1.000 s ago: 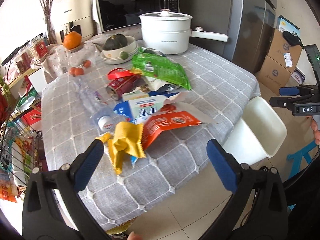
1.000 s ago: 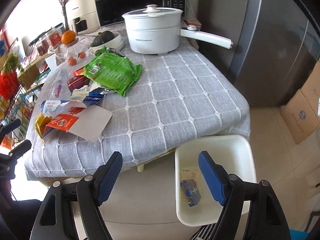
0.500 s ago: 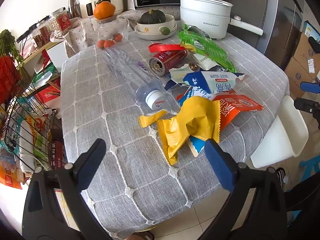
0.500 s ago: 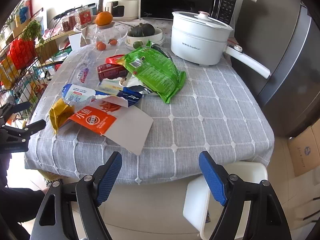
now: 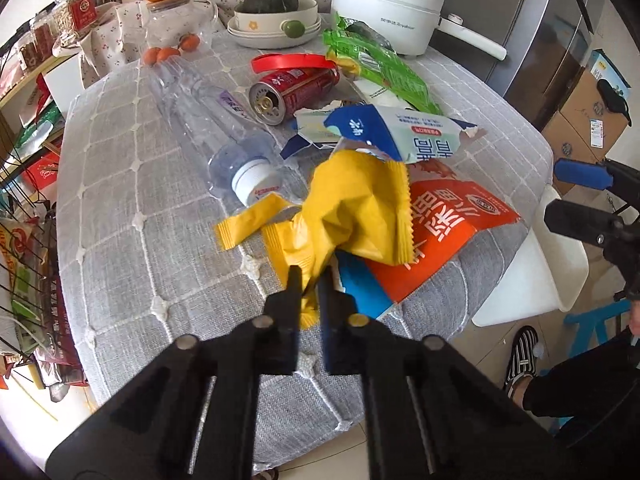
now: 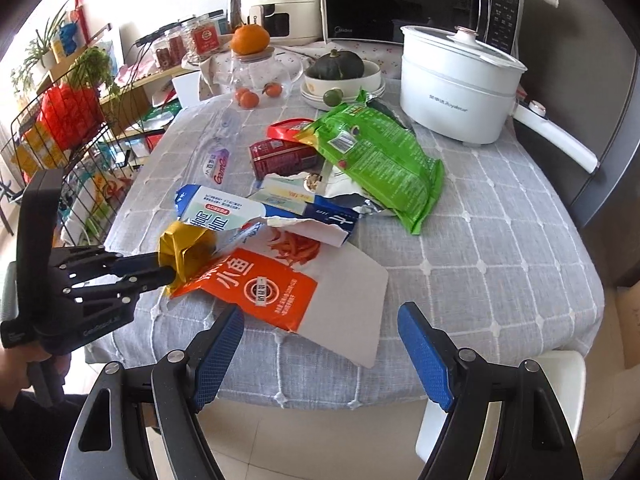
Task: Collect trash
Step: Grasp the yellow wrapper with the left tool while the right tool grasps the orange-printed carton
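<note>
Trash lies on the grey checked tablecloth (image 5: 132, 208): a yellow wrapper (image 5: 352, 208), an orange snack bag (image 5: 452, 224), a blue-white carton (image 5: 404, 136), a red can (image 5: 296, 90), a clear plastic bottle (image 5: 216, 120) and a green bag (image 5: 376, 64). My left gripper (image 5: 310, 286) is shut on the near edge of the yellow wrapper; the right wrist view shows it too (image 6: 166, 268), pinching the wrapper (image 6: 186, 250). My right gripper (image 6: 320, 352) is open and empty, at the table's front edge before the orange bag (image 6: 260, 284). A white bin (image 5: 536, 268) stands on the floor at the table's right.
A white electric pot (image 6: 460, 84), a bowl with a squash (image 6: 340, 72), a glass jar with an orange (image 6: 256, 60) and a microwave (image 6: 416, 0) stand at the back. A wire rack (image 6: 60, 152) stands left. Cardboard boxes (image 5: 592, 108) stand right.
My left gripper has moved in and closed on the yellow wrapper; it was open half a second ago. My right gripper has moved left from over the bin toward the table edge.
</note>
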`<state>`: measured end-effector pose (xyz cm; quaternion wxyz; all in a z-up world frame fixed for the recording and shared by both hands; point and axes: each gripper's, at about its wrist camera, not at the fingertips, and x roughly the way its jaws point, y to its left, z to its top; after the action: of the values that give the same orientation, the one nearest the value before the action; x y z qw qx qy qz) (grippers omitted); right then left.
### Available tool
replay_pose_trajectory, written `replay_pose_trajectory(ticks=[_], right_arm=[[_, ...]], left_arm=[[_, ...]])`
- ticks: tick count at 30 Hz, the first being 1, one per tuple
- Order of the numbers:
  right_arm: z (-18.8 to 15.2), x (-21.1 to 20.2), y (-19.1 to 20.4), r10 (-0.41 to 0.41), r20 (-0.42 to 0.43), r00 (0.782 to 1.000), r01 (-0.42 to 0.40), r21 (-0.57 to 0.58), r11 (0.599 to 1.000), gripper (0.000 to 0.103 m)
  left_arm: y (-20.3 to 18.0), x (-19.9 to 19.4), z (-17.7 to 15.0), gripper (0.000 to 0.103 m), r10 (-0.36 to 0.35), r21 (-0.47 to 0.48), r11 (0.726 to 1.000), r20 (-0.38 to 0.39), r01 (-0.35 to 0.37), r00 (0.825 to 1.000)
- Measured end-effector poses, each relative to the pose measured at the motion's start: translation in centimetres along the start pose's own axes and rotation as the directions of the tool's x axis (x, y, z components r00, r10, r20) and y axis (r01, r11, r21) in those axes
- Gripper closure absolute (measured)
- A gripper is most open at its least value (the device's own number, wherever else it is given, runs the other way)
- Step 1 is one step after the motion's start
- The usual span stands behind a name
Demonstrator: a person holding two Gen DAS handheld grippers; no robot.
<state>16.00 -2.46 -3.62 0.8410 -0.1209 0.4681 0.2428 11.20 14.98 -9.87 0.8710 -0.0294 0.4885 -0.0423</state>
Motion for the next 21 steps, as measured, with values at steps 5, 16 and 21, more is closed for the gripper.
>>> replay_pose_trajectory(ticks=[5, 16, 21], right_arm=[[-0.4, 0.8, 1.6, 0.023, -0.021, 1.0, -0.025, -0.059, 0.998, 0.023], [-1.4, 5.1, 6.5, -0.148, 0.013, 0.989, 0.143, -0.362, 0.921, 0.073], [-0.4, 3.5, 6.4, -0.166, 0.13, 0.977, 0.204, -0.379, 0.902, 0.092]], left_arm=[[0.3, -1.1, 0.3, 0.1, -0.007, -0.016, 1.0, 0.034, 0.008, 0.999], [1.1, -3.3, 0.1, 0.101, -0.027, -0.048, 0.998, 0.077, 0.031, 0.997], [1.4, -3.7, 0.2, 0.101, -0.037, -0.061, 0.997, 0.087, 0.042, 0.996]])
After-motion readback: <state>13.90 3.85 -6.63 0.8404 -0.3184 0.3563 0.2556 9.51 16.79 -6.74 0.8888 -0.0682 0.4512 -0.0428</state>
